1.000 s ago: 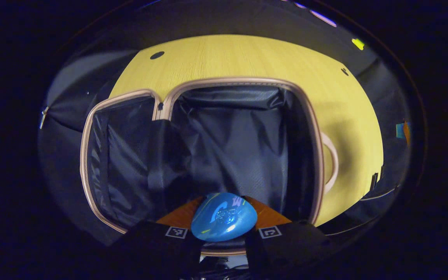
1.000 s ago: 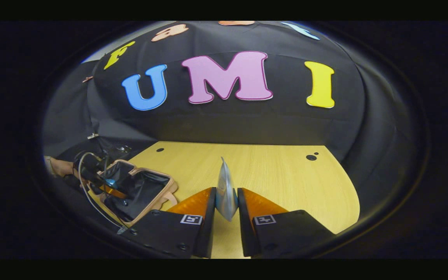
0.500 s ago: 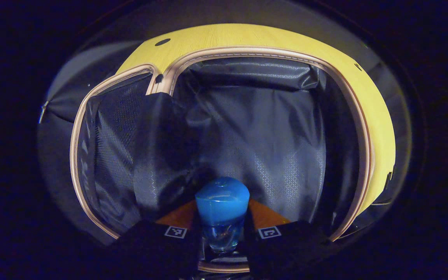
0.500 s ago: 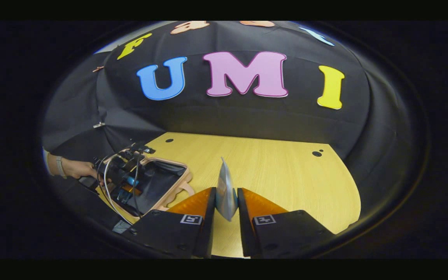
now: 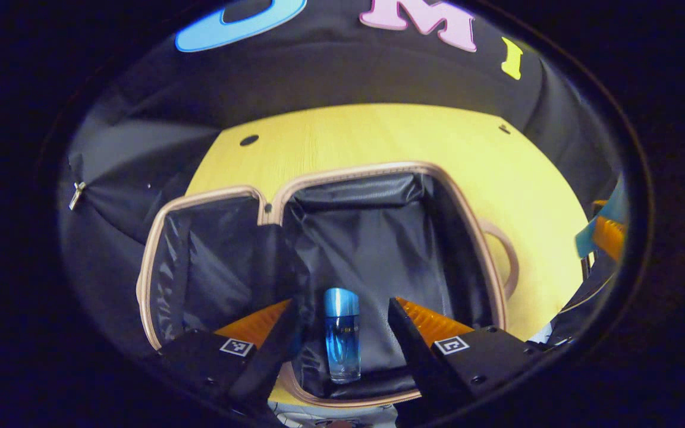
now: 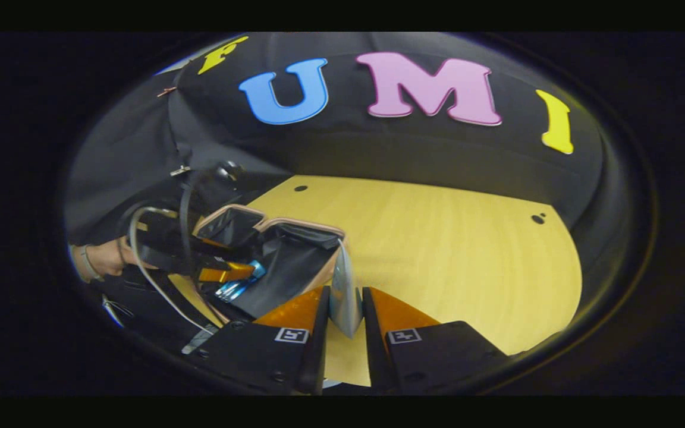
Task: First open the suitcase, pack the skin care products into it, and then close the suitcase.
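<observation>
Left gripper [image 5: 342, 324]: fingers spread wide, hanging over the near edge of the open suitcase [image 5: 378, 172], nothing between them in contact. Below the gap, a blue-capped glass bottle [image 5: 342, 342] lies on the dark lining of the right-hand compartment, close to the near rim, cap pointing away from the camera. The suitcase sits flat on the yellow wooden table [image 5: 378, 137], both halves open, beige zip trim around each; its handle [image 5: 506, 255] projects from the right side. Right gripper view: right gripper [image 6: 345, 312] is closed on a thin silvery sachet [image 6: 344, 291], held edge-on and upright between both orange fingers [image 6: 301, 309], above the table [image 6: 467, 249]. In the same view the suitcase [image 6: 286, 229] lies to the left, just beyond the sachet, with the left gripper [image 6: 223, 273] over it, the bottle [image 6: 238, 285] beneath its fingers, and a hand [image 6: 104, 261] holding that gripper from the left. Cables loop off the gripper body.
</observation>
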Demonstrator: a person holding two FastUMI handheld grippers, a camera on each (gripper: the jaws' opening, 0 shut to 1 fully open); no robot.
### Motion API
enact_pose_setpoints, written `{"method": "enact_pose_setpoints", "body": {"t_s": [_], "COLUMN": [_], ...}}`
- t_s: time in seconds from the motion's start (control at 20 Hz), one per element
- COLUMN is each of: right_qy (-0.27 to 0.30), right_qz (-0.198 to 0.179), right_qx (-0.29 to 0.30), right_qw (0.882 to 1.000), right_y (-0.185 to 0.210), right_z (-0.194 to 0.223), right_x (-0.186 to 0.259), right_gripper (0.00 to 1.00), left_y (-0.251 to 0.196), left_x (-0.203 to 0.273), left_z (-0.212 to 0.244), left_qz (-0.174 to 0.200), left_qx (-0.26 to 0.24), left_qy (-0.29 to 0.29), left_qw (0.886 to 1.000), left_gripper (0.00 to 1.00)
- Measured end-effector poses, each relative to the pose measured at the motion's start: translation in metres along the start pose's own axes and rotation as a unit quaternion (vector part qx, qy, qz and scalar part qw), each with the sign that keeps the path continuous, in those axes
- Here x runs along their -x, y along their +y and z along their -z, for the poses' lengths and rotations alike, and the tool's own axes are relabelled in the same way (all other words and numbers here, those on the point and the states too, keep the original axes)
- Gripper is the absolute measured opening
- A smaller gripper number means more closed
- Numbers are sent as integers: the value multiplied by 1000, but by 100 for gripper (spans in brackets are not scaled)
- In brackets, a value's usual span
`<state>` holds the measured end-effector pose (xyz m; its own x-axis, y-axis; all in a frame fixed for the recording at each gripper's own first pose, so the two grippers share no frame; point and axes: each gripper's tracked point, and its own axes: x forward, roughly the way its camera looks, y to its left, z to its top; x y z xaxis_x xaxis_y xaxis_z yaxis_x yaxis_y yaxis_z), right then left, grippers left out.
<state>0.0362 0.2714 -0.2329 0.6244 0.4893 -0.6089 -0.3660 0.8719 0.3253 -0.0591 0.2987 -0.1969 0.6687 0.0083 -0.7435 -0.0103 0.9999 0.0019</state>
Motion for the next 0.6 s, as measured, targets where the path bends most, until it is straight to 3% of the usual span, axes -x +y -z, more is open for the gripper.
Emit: {"method": "enact_pose_setpoints", "body": {"t_s": [0.15, 0.25, 0.4, 0.6], "right_qy": [52, 92, 148, 224], "right_qz": [-49, -65, -74, -68], "right_qx": [-33, -51, -73, -96], "right_qw": [997, 992, 983, 967], "right_y": [40, 61, 88, 117], "right_z": [8, 20, 45, 91], "right_x": [-38, -62, -90, -121], "right_gripper": [33, 33, 33, 33], "left_y": [29, 70, 129, 197], "left_x": [52, 79, 111, 125], "left_z": [-15, -8, 21, 79], "left_qz": [11, -14, -66, -111], "left_qx": [32, 50, 86, 178], "left_qy": [-71, -93, -96, -71], "left_qw": [997, 994, 989, 975], "left_gripper": [94, 95, 95, 94]}}
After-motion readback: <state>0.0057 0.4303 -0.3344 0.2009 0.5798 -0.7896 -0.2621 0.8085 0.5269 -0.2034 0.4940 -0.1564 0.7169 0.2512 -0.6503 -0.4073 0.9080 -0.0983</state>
